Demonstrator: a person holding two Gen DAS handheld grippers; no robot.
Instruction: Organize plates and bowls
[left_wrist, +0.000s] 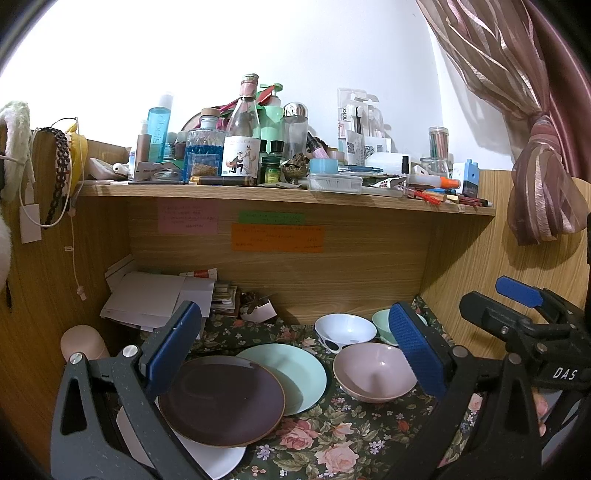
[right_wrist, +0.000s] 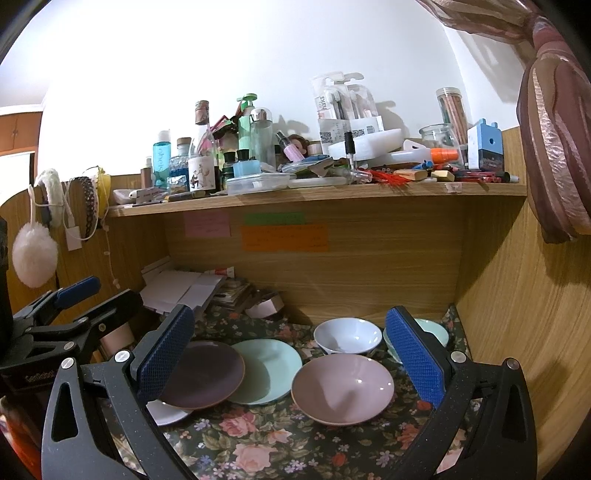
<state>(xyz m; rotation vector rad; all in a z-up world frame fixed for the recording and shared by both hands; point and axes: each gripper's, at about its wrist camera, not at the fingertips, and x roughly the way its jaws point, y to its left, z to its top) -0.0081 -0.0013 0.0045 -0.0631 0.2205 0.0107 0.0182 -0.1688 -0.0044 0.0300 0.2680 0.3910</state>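
Left wrist view: the left gripper (left_wrist: 295, 350), jaws wide and empty, hovers over overlapping plates, brown plate (left_wrist: 221, 400) uppermost, on the floral tabletop (left_wrist: 332, 435). Right wrist view: the right gripper (right_wrist: 291, 358), likewise spread and empty, frames the pink bowl (right_wrist: 342, 387), probably the first pick.

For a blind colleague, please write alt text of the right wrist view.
The open right gripper hovers over a pink bowl on a floral cloth, beside overlapping purple, mint and white plates. A cluttered wooden shelf sits above.
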